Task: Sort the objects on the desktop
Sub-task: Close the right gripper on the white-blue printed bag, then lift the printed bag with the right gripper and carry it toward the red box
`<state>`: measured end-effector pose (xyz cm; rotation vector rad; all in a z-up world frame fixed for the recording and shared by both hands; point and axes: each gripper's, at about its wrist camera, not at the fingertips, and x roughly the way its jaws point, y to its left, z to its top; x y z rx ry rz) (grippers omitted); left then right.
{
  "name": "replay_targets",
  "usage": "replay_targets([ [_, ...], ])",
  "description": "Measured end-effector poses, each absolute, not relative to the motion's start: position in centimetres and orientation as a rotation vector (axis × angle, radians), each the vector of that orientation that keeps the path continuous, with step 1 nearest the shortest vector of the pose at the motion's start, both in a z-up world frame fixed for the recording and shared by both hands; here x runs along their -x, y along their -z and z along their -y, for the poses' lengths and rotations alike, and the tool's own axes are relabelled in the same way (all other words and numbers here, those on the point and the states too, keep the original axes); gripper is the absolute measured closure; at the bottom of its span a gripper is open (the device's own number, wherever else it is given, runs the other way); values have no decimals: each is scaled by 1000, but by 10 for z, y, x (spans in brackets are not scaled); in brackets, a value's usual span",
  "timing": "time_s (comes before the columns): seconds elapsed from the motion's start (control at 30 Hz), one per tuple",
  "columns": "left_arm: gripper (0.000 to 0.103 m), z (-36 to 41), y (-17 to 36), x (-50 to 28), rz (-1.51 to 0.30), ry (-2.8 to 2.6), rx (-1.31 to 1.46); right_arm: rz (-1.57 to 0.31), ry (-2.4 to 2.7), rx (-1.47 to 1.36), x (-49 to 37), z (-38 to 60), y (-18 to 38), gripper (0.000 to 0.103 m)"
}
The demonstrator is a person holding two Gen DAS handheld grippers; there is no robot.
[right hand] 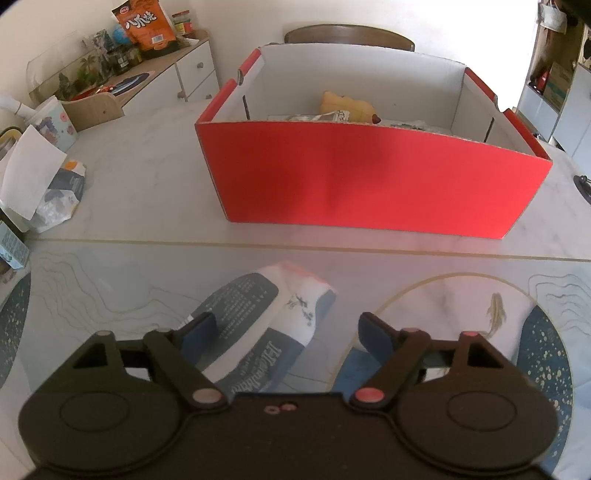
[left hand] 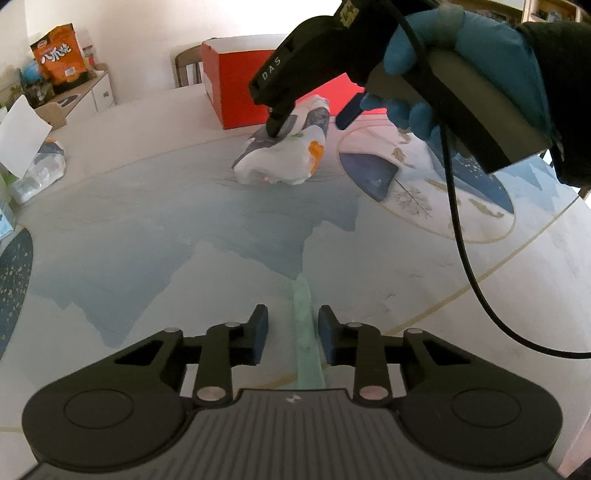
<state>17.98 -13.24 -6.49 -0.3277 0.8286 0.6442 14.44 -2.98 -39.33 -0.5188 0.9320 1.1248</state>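
Right wrist view: right tool [right hand: 284,325] low over the counter [right hand: 147,177], jaws spread wide, straddling only part of the tissue pack [right hand: 255,325] at lower centre of the frame.
Tissue pack: soft white-and-blue wrapped packet, lying flat and skewed; left finger [right hand: 199,328] over its near corner, right finger [right hand: 373,336] clear of it over bare counter.
Left wrist view: left tool [left hand: 292,334] at bottom centre, jaws parted with nothing between, hovering over the patterned mat [left hand: 184,229]; right tool [left hand: 310,118] seen in the upper middle, one fingertip [left hand: 275,129] pressing on top of the pack, other fingertip beside it.
Red box [right hand: 369,177]: upper centre of the right wrist frame, open top, already holding a yellow item [right hand: 347,105] and wrappers; likely destination, just beyond the pack.
Risk, off-centre bite: closing as placed would probably pinch only a fold of wrapper; pack could swing or slip out on the lift.
Risk, squash: soft contents; hard closing could crumple the packet instead of seating it.
Risk, skid: a finger pushing down on slick wrapper could shove the pack across the mat toward the box wall.
Risk, box rim: a low carry could catch the near red wall and nudge the box.
Risk, cable: black cable [left hand: 461,236] hanging from the right tool at right of the left wrist frame, could drag on the counter.
Bystanders: second wrapped pack [right hand: 61,195] with a white sheet at left edge, orange snack bag [right hand: 146,24] on the sideboard at upper left, well apart.
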Motion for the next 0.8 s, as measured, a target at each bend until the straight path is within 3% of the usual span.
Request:
replay_targets([
  [0.07,81,132,65,-180,-829,-642,326,-939,-1137,514,-144,29,393,38],
  [0.23,92,126,65,-179,-818,-633,359,-941,-1159,511,-141,27,391,49],
  [0.37,92,121,65,-177,-809,-626,388,-933,-1158,531,-138,26,390,51],
  [0.67,93,112,64,-174,-786,-636,437,-935,-1177,513,-141,31,382,79],
  [0.8,93,109,62,-174,-778,-638,440,-943,-1194,499,-144,36,379,84],
])
